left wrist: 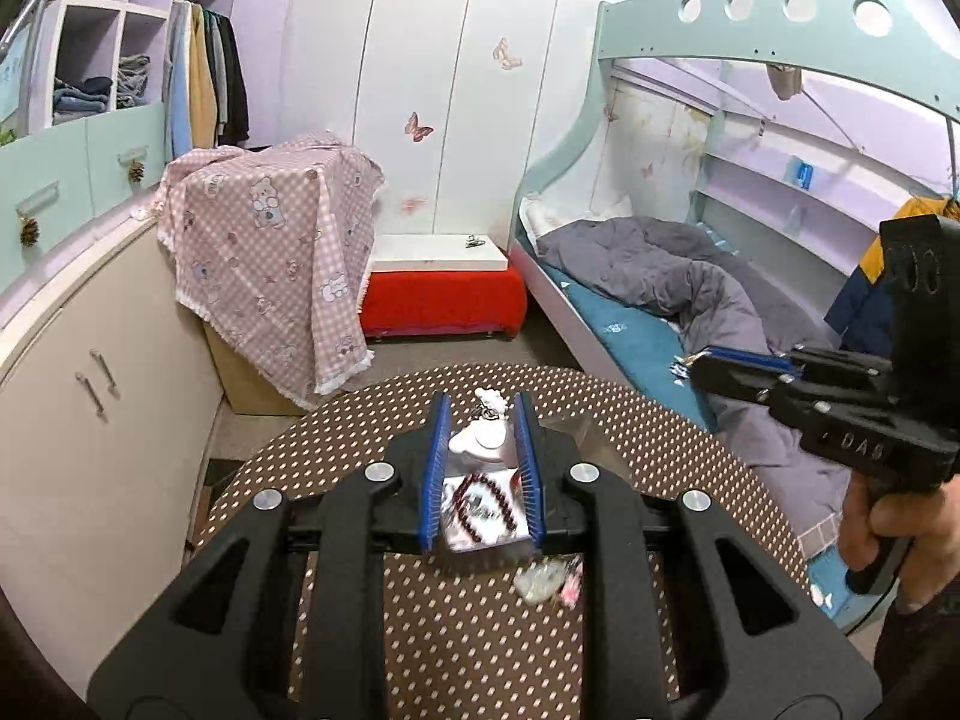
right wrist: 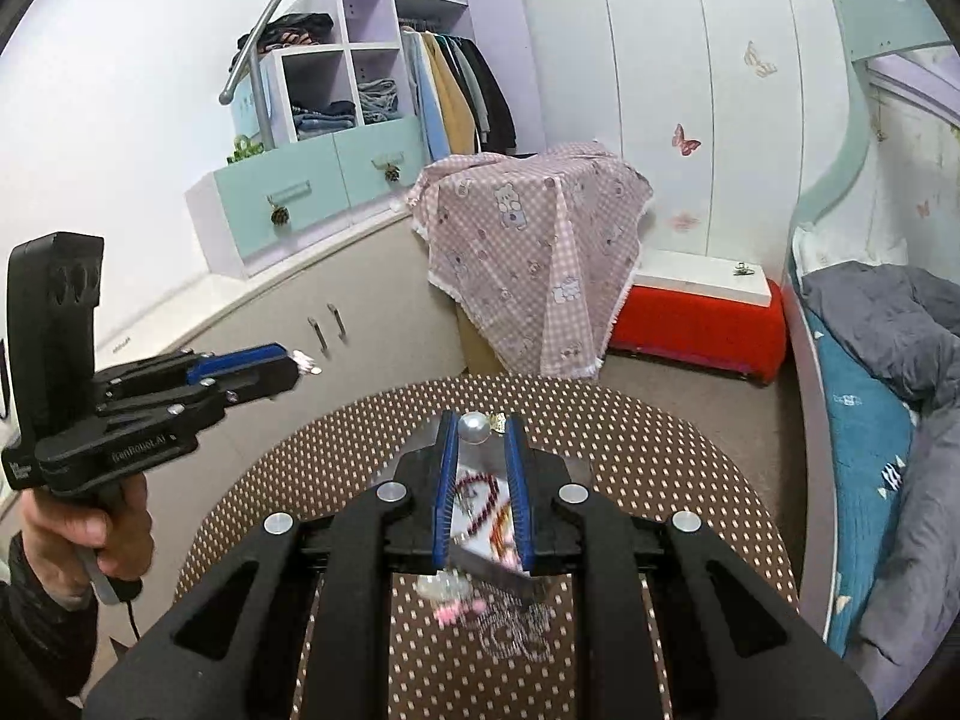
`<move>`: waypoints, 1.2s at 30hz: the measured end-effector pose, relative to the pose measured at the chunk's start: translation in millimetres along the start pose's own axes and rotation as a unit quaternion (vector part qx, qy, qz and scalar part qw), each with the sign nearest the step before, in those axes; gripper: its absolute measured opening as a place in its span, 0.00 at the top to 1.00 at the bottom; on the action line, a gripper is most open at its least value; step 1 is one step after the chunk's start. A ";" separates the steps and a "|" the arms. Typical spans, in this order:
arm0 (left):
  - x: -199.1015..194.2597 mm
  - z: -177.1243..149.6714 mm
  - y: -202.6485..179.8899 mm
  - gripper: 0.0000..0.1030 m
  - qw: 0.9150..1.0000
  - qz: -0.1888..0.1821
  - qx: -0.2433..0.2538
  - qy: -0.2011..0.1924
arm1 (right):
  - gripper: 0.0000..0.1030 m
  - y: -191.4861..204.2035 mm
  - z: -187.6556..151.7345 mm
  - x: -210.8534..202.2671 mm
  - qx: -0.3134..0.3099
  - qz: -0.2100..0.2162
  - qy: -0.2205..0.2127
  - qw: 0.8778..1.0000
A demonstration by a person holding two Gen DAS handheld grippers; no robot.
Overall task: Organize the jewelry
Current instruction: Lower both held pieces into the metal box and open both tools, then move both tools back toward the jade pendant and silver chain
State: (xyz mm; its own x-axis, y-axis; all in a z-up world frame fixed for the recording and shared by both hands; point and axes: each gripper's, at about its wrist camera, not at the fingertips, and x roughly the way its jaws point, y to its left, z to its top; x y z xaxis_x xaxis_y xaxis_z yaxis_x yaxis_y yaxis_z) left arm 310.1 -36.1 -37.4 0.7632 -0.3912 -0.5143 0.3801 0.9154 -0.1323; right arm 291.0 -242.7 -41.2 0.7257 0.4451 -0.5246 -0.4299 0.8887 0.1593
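- left gripper point(left wrist: 483, 401) is clenching a small white charm point(left wrist: 487, 403) at its fingertips, up in the air over the table point(left wrist: 336, 450)
- right gripper point(right wrist: 482, 418) is pinching a pearl piece point(right wrist: 473, 427) the same way, hanging level with the left one and well apart from it
- below both, a clear tray point(left wrist: 577, 433) is sitting mid-table with a dark red bead bracelet point(left wrist: 480, 501) lying in it
- a few more blurry trinkets are lying just beside the tray's near edge
- the table's right edge is running close to the bed point(left wrist: 636, 336)
- its far edge is sitting near the pink checked cloth point(left wrist: 270, 240), with open floor running to the red bench point(left wrist: 441, 300)
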 end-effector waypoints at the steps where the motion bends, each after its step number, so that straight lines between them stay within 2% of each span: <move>1: 3.5 1.6 0.4 0.79 1.000 -0.005 -0.004 0.003 | 0.86 -0.8 1.2 4.2 0.001 0.001 0.002 1.000; 6: 31.6 11.6 -0.4 0.78 0.999 -0.030 -0.021 0.027 | 0.86 -6.8 4.6 24.2 0.014 0.007 0.021 1.000; 7: 36.2 11.9 -1.0 0.77 0.999 -0.029 -0.023 0.033 | 0.86 -10.8 3.6 31.9 0.022 0.003 0.030 0.999; 8: 42.1 12.3 -1.6 0.72 0.999 -0.024 -0.025 0.042 | 0.85 -12.6 3.3 36.1 0.027 0.000 0.035 0.999; 9: 44.7 12.2 -1.8 0.38 0.998 -0.017 -0.026 0.045 | 0.78 -17.4 1.3 41.8 0.038 -0.006 0.043 0.998; 10: 43.5 11.8 -1.1 0.12 0.999 -0.008 -0.028 0.037 | 0.72 -20.2 0.1 43.7 0.046 -0.009 0.045 0.998; 11: 38.8 10.7 0.1 0.09 0.999 0.001 -0.032 0.018 | 0.54 -23.5 -1.7 44.8 0.056 -0.012 0.044 0.997; 12: 36.9 9.6 1.0 0.09 0.999 0.004 -0.033 0.014 | 0.35 -26.8 -3.6 44.0 0.064 -0.015 0.041 0.997; 15: 34.8 8.1 5.5 0.09 0.999 0.020 -0.036 0.015 | 0.09 -35.8 -7.8 35.0 0.079 -0.036 0.023 0.996; 25: 9.4 1.5 12.8 0.09 0.997 0.060 -0.039 -0.007 | 0.08 -40.0 -11.0 11.6 0.096 -0.050 0.000 0.994; 36: -21.8 -12.6 9.1 0.09 0.996 0.082 -0.033 -0.032 | 0.08 -28.5 -11.8 -11.7 0.083 -0.058 -0.018 0.995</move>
State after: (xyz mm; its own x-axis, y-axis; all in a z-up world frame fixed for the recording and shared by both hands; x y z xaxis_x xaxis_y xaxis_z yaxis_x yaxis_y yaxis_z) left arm 290.3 -18.1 -38.1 0.8448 -0.2395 -0.4785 0.2142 0.9708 -0.1077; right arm 288.4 -274.6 -49.5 0.7847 0.3404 -0.5180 -0.2508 0.9386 0.2369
